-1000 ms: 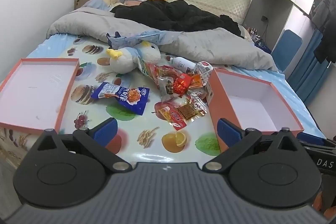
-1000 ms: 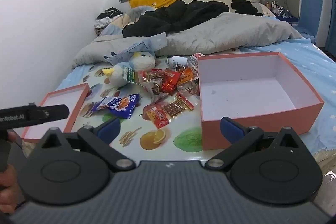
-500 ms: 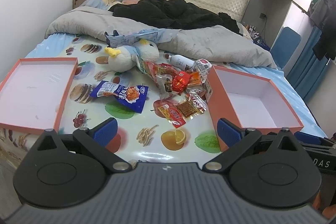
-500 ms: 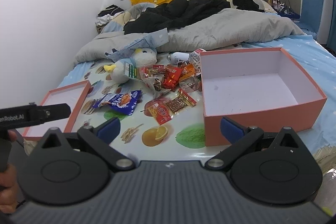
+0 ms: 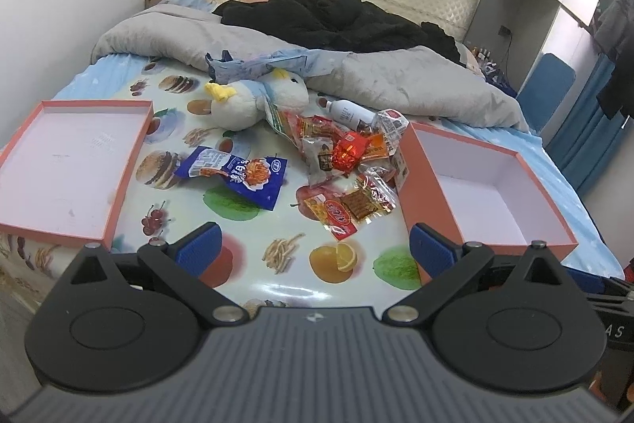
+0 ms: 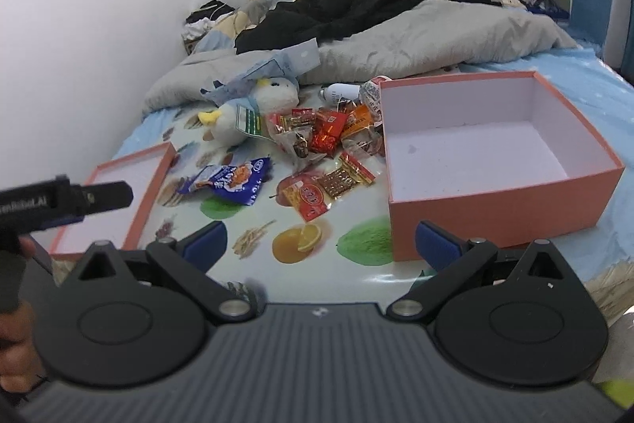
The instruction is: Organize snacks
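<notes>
Blue pads tip both tools: the left gripper [image 5: 313, 248] and the right gripper [image 6: 321, 240] hang with fingers spread wide and nothing between them, above the near edge of the fruit-print sheet [image 5: 277, 256]. Beyond them the snacks [image 5: 344, 161] lie heaped mid-bed, a blue packet [image 5: 237, 177] apart toward the shallow lid [image 5: 115, 201] at the left edge. The deep salmon box [image 6: 495, 217] stands just right of the heap. Only the right view shows the box's whole floor, plus a hand [image 6: 16, 355]; only the left view shows the lid's full interior.
</notes>
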A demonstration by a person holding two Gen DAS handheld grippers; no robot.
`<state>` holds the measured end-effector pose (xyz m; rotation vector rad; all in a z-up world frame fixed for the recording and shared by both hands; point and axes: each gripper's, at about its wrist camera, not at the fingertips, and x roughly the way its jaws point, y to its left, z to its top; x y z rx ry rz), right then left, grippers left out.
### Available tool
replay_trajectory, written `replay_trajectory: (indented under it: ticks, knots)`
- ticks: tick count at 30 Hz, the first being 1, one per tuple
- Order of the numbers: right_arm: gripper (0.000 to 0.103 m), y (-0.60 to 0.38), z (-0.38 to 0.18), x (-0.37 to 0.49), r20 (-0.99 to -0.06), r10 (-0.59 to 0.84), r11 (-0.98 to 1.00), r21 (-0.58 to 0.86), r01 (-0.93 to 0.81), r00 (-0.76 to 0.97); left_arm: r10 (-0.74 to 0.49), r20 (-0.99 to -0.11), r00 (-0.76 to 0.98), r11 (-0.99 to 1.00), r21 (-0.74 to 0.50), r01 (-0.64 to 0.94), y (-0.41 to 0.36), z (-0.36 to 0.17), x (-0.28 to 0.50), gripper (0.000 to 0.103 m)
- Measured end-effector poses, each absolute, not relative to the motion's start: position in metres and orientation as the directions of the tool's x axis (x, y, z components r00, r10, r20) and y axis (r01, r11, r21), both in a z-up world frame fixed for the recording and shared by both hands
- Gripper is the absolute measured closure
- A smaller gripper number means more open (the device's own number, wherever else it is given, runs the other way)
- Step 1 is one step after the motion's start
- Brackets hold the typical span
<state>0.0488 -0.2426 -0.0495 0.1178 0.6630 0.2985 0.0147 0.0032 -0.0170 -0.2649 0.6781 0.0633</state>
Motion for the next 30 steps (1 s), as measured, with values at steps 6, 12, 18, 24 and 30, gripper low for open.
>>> replay_trajectory:
  ticks: [6,12,18,24,30]
  knots:
    - [0.000,-0.243,-0.055,0.052,-0.593,0.360,0.932,0.267,-0.246,0.720,-0.025,-0.634,0.773,0.965,-0.217,-0.147,0.005,-0.019,0.015,0.001]
    - [0.000,-0.250,-0.060,0.048,-0.559,0.322,0.942,0.269,-0.201,0.764,-0.034,-0.641,0.767,0.967,-0.217,-0.137,0.001,-0.023,0.019,0.001]
    - [0.000,-0.249,-0.057,0.045,-0.539,0.277,0.960,0.183,-0.211,0.795,-0.046,-0.650,0.758,0.966,-0.222,-0.132,-0.003,-0.026,0.028,0.001]
    - [0.000,-0.250,-0.063,0.049,-0.561,0.309,0.950,0.217,-0.224,0.768,-0.051,-0.656,0.753,0.965,-0.226,-0.131,-0.004,-0.031,0.033,0.001]
    - [0.000,-0.246,-0.064,0.049,-0.568,0.338,0.941,0.227,-0.252,0.750,-0.062,-0.668,0.741,0.963,-0.236,-0.133,0.000,-0.038,0.042,0.001]
